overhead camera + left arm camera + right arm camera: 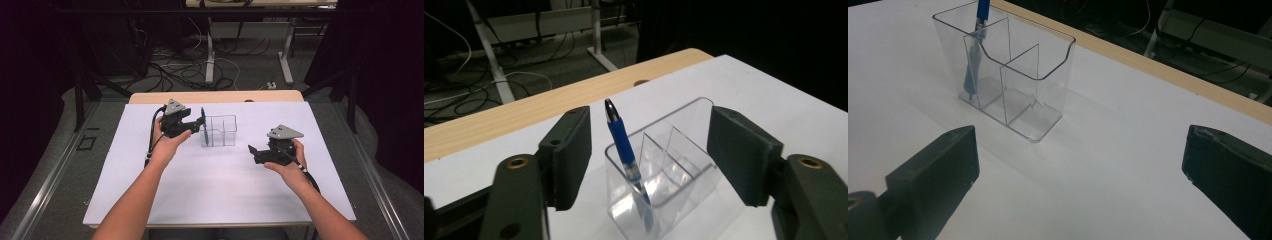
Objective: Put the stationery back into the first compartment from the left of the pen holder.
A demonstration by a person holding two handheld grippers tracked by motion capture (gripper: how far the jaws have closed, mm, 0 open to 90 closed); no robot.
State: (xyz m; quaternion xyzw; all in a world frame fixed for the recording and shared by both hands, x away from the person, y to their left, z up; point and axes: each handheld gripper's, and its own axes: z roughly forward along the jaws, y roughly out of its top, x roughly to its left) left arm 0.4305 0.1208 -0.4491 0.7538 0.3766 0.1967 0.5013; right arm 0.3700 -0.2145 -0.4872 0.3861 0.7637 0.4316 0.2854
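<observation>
A: How to finish this step well?
B: I think the left gripper (196, 123) should back off straight from the clear organizer (659, 170), not tipping the blue pen (623, 146) in its end compartment.
A: The jaws?
B: Both spread wide, holding nothing. The right gripper (256, 153) waits right of the organizer.

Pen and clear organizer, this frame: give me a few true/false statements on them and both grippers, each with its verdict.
1. The blue pen stands tilted in an end compartment of the clear organizer. True.
2. The left gripper is clamped on the pen. False: its jaws are spread, with the pen between them, untouched.
3. The right gripper is open and holds nothing. True.
4. The organizer lies tipped on its side. False: it stands upright on the white table.
</observation>
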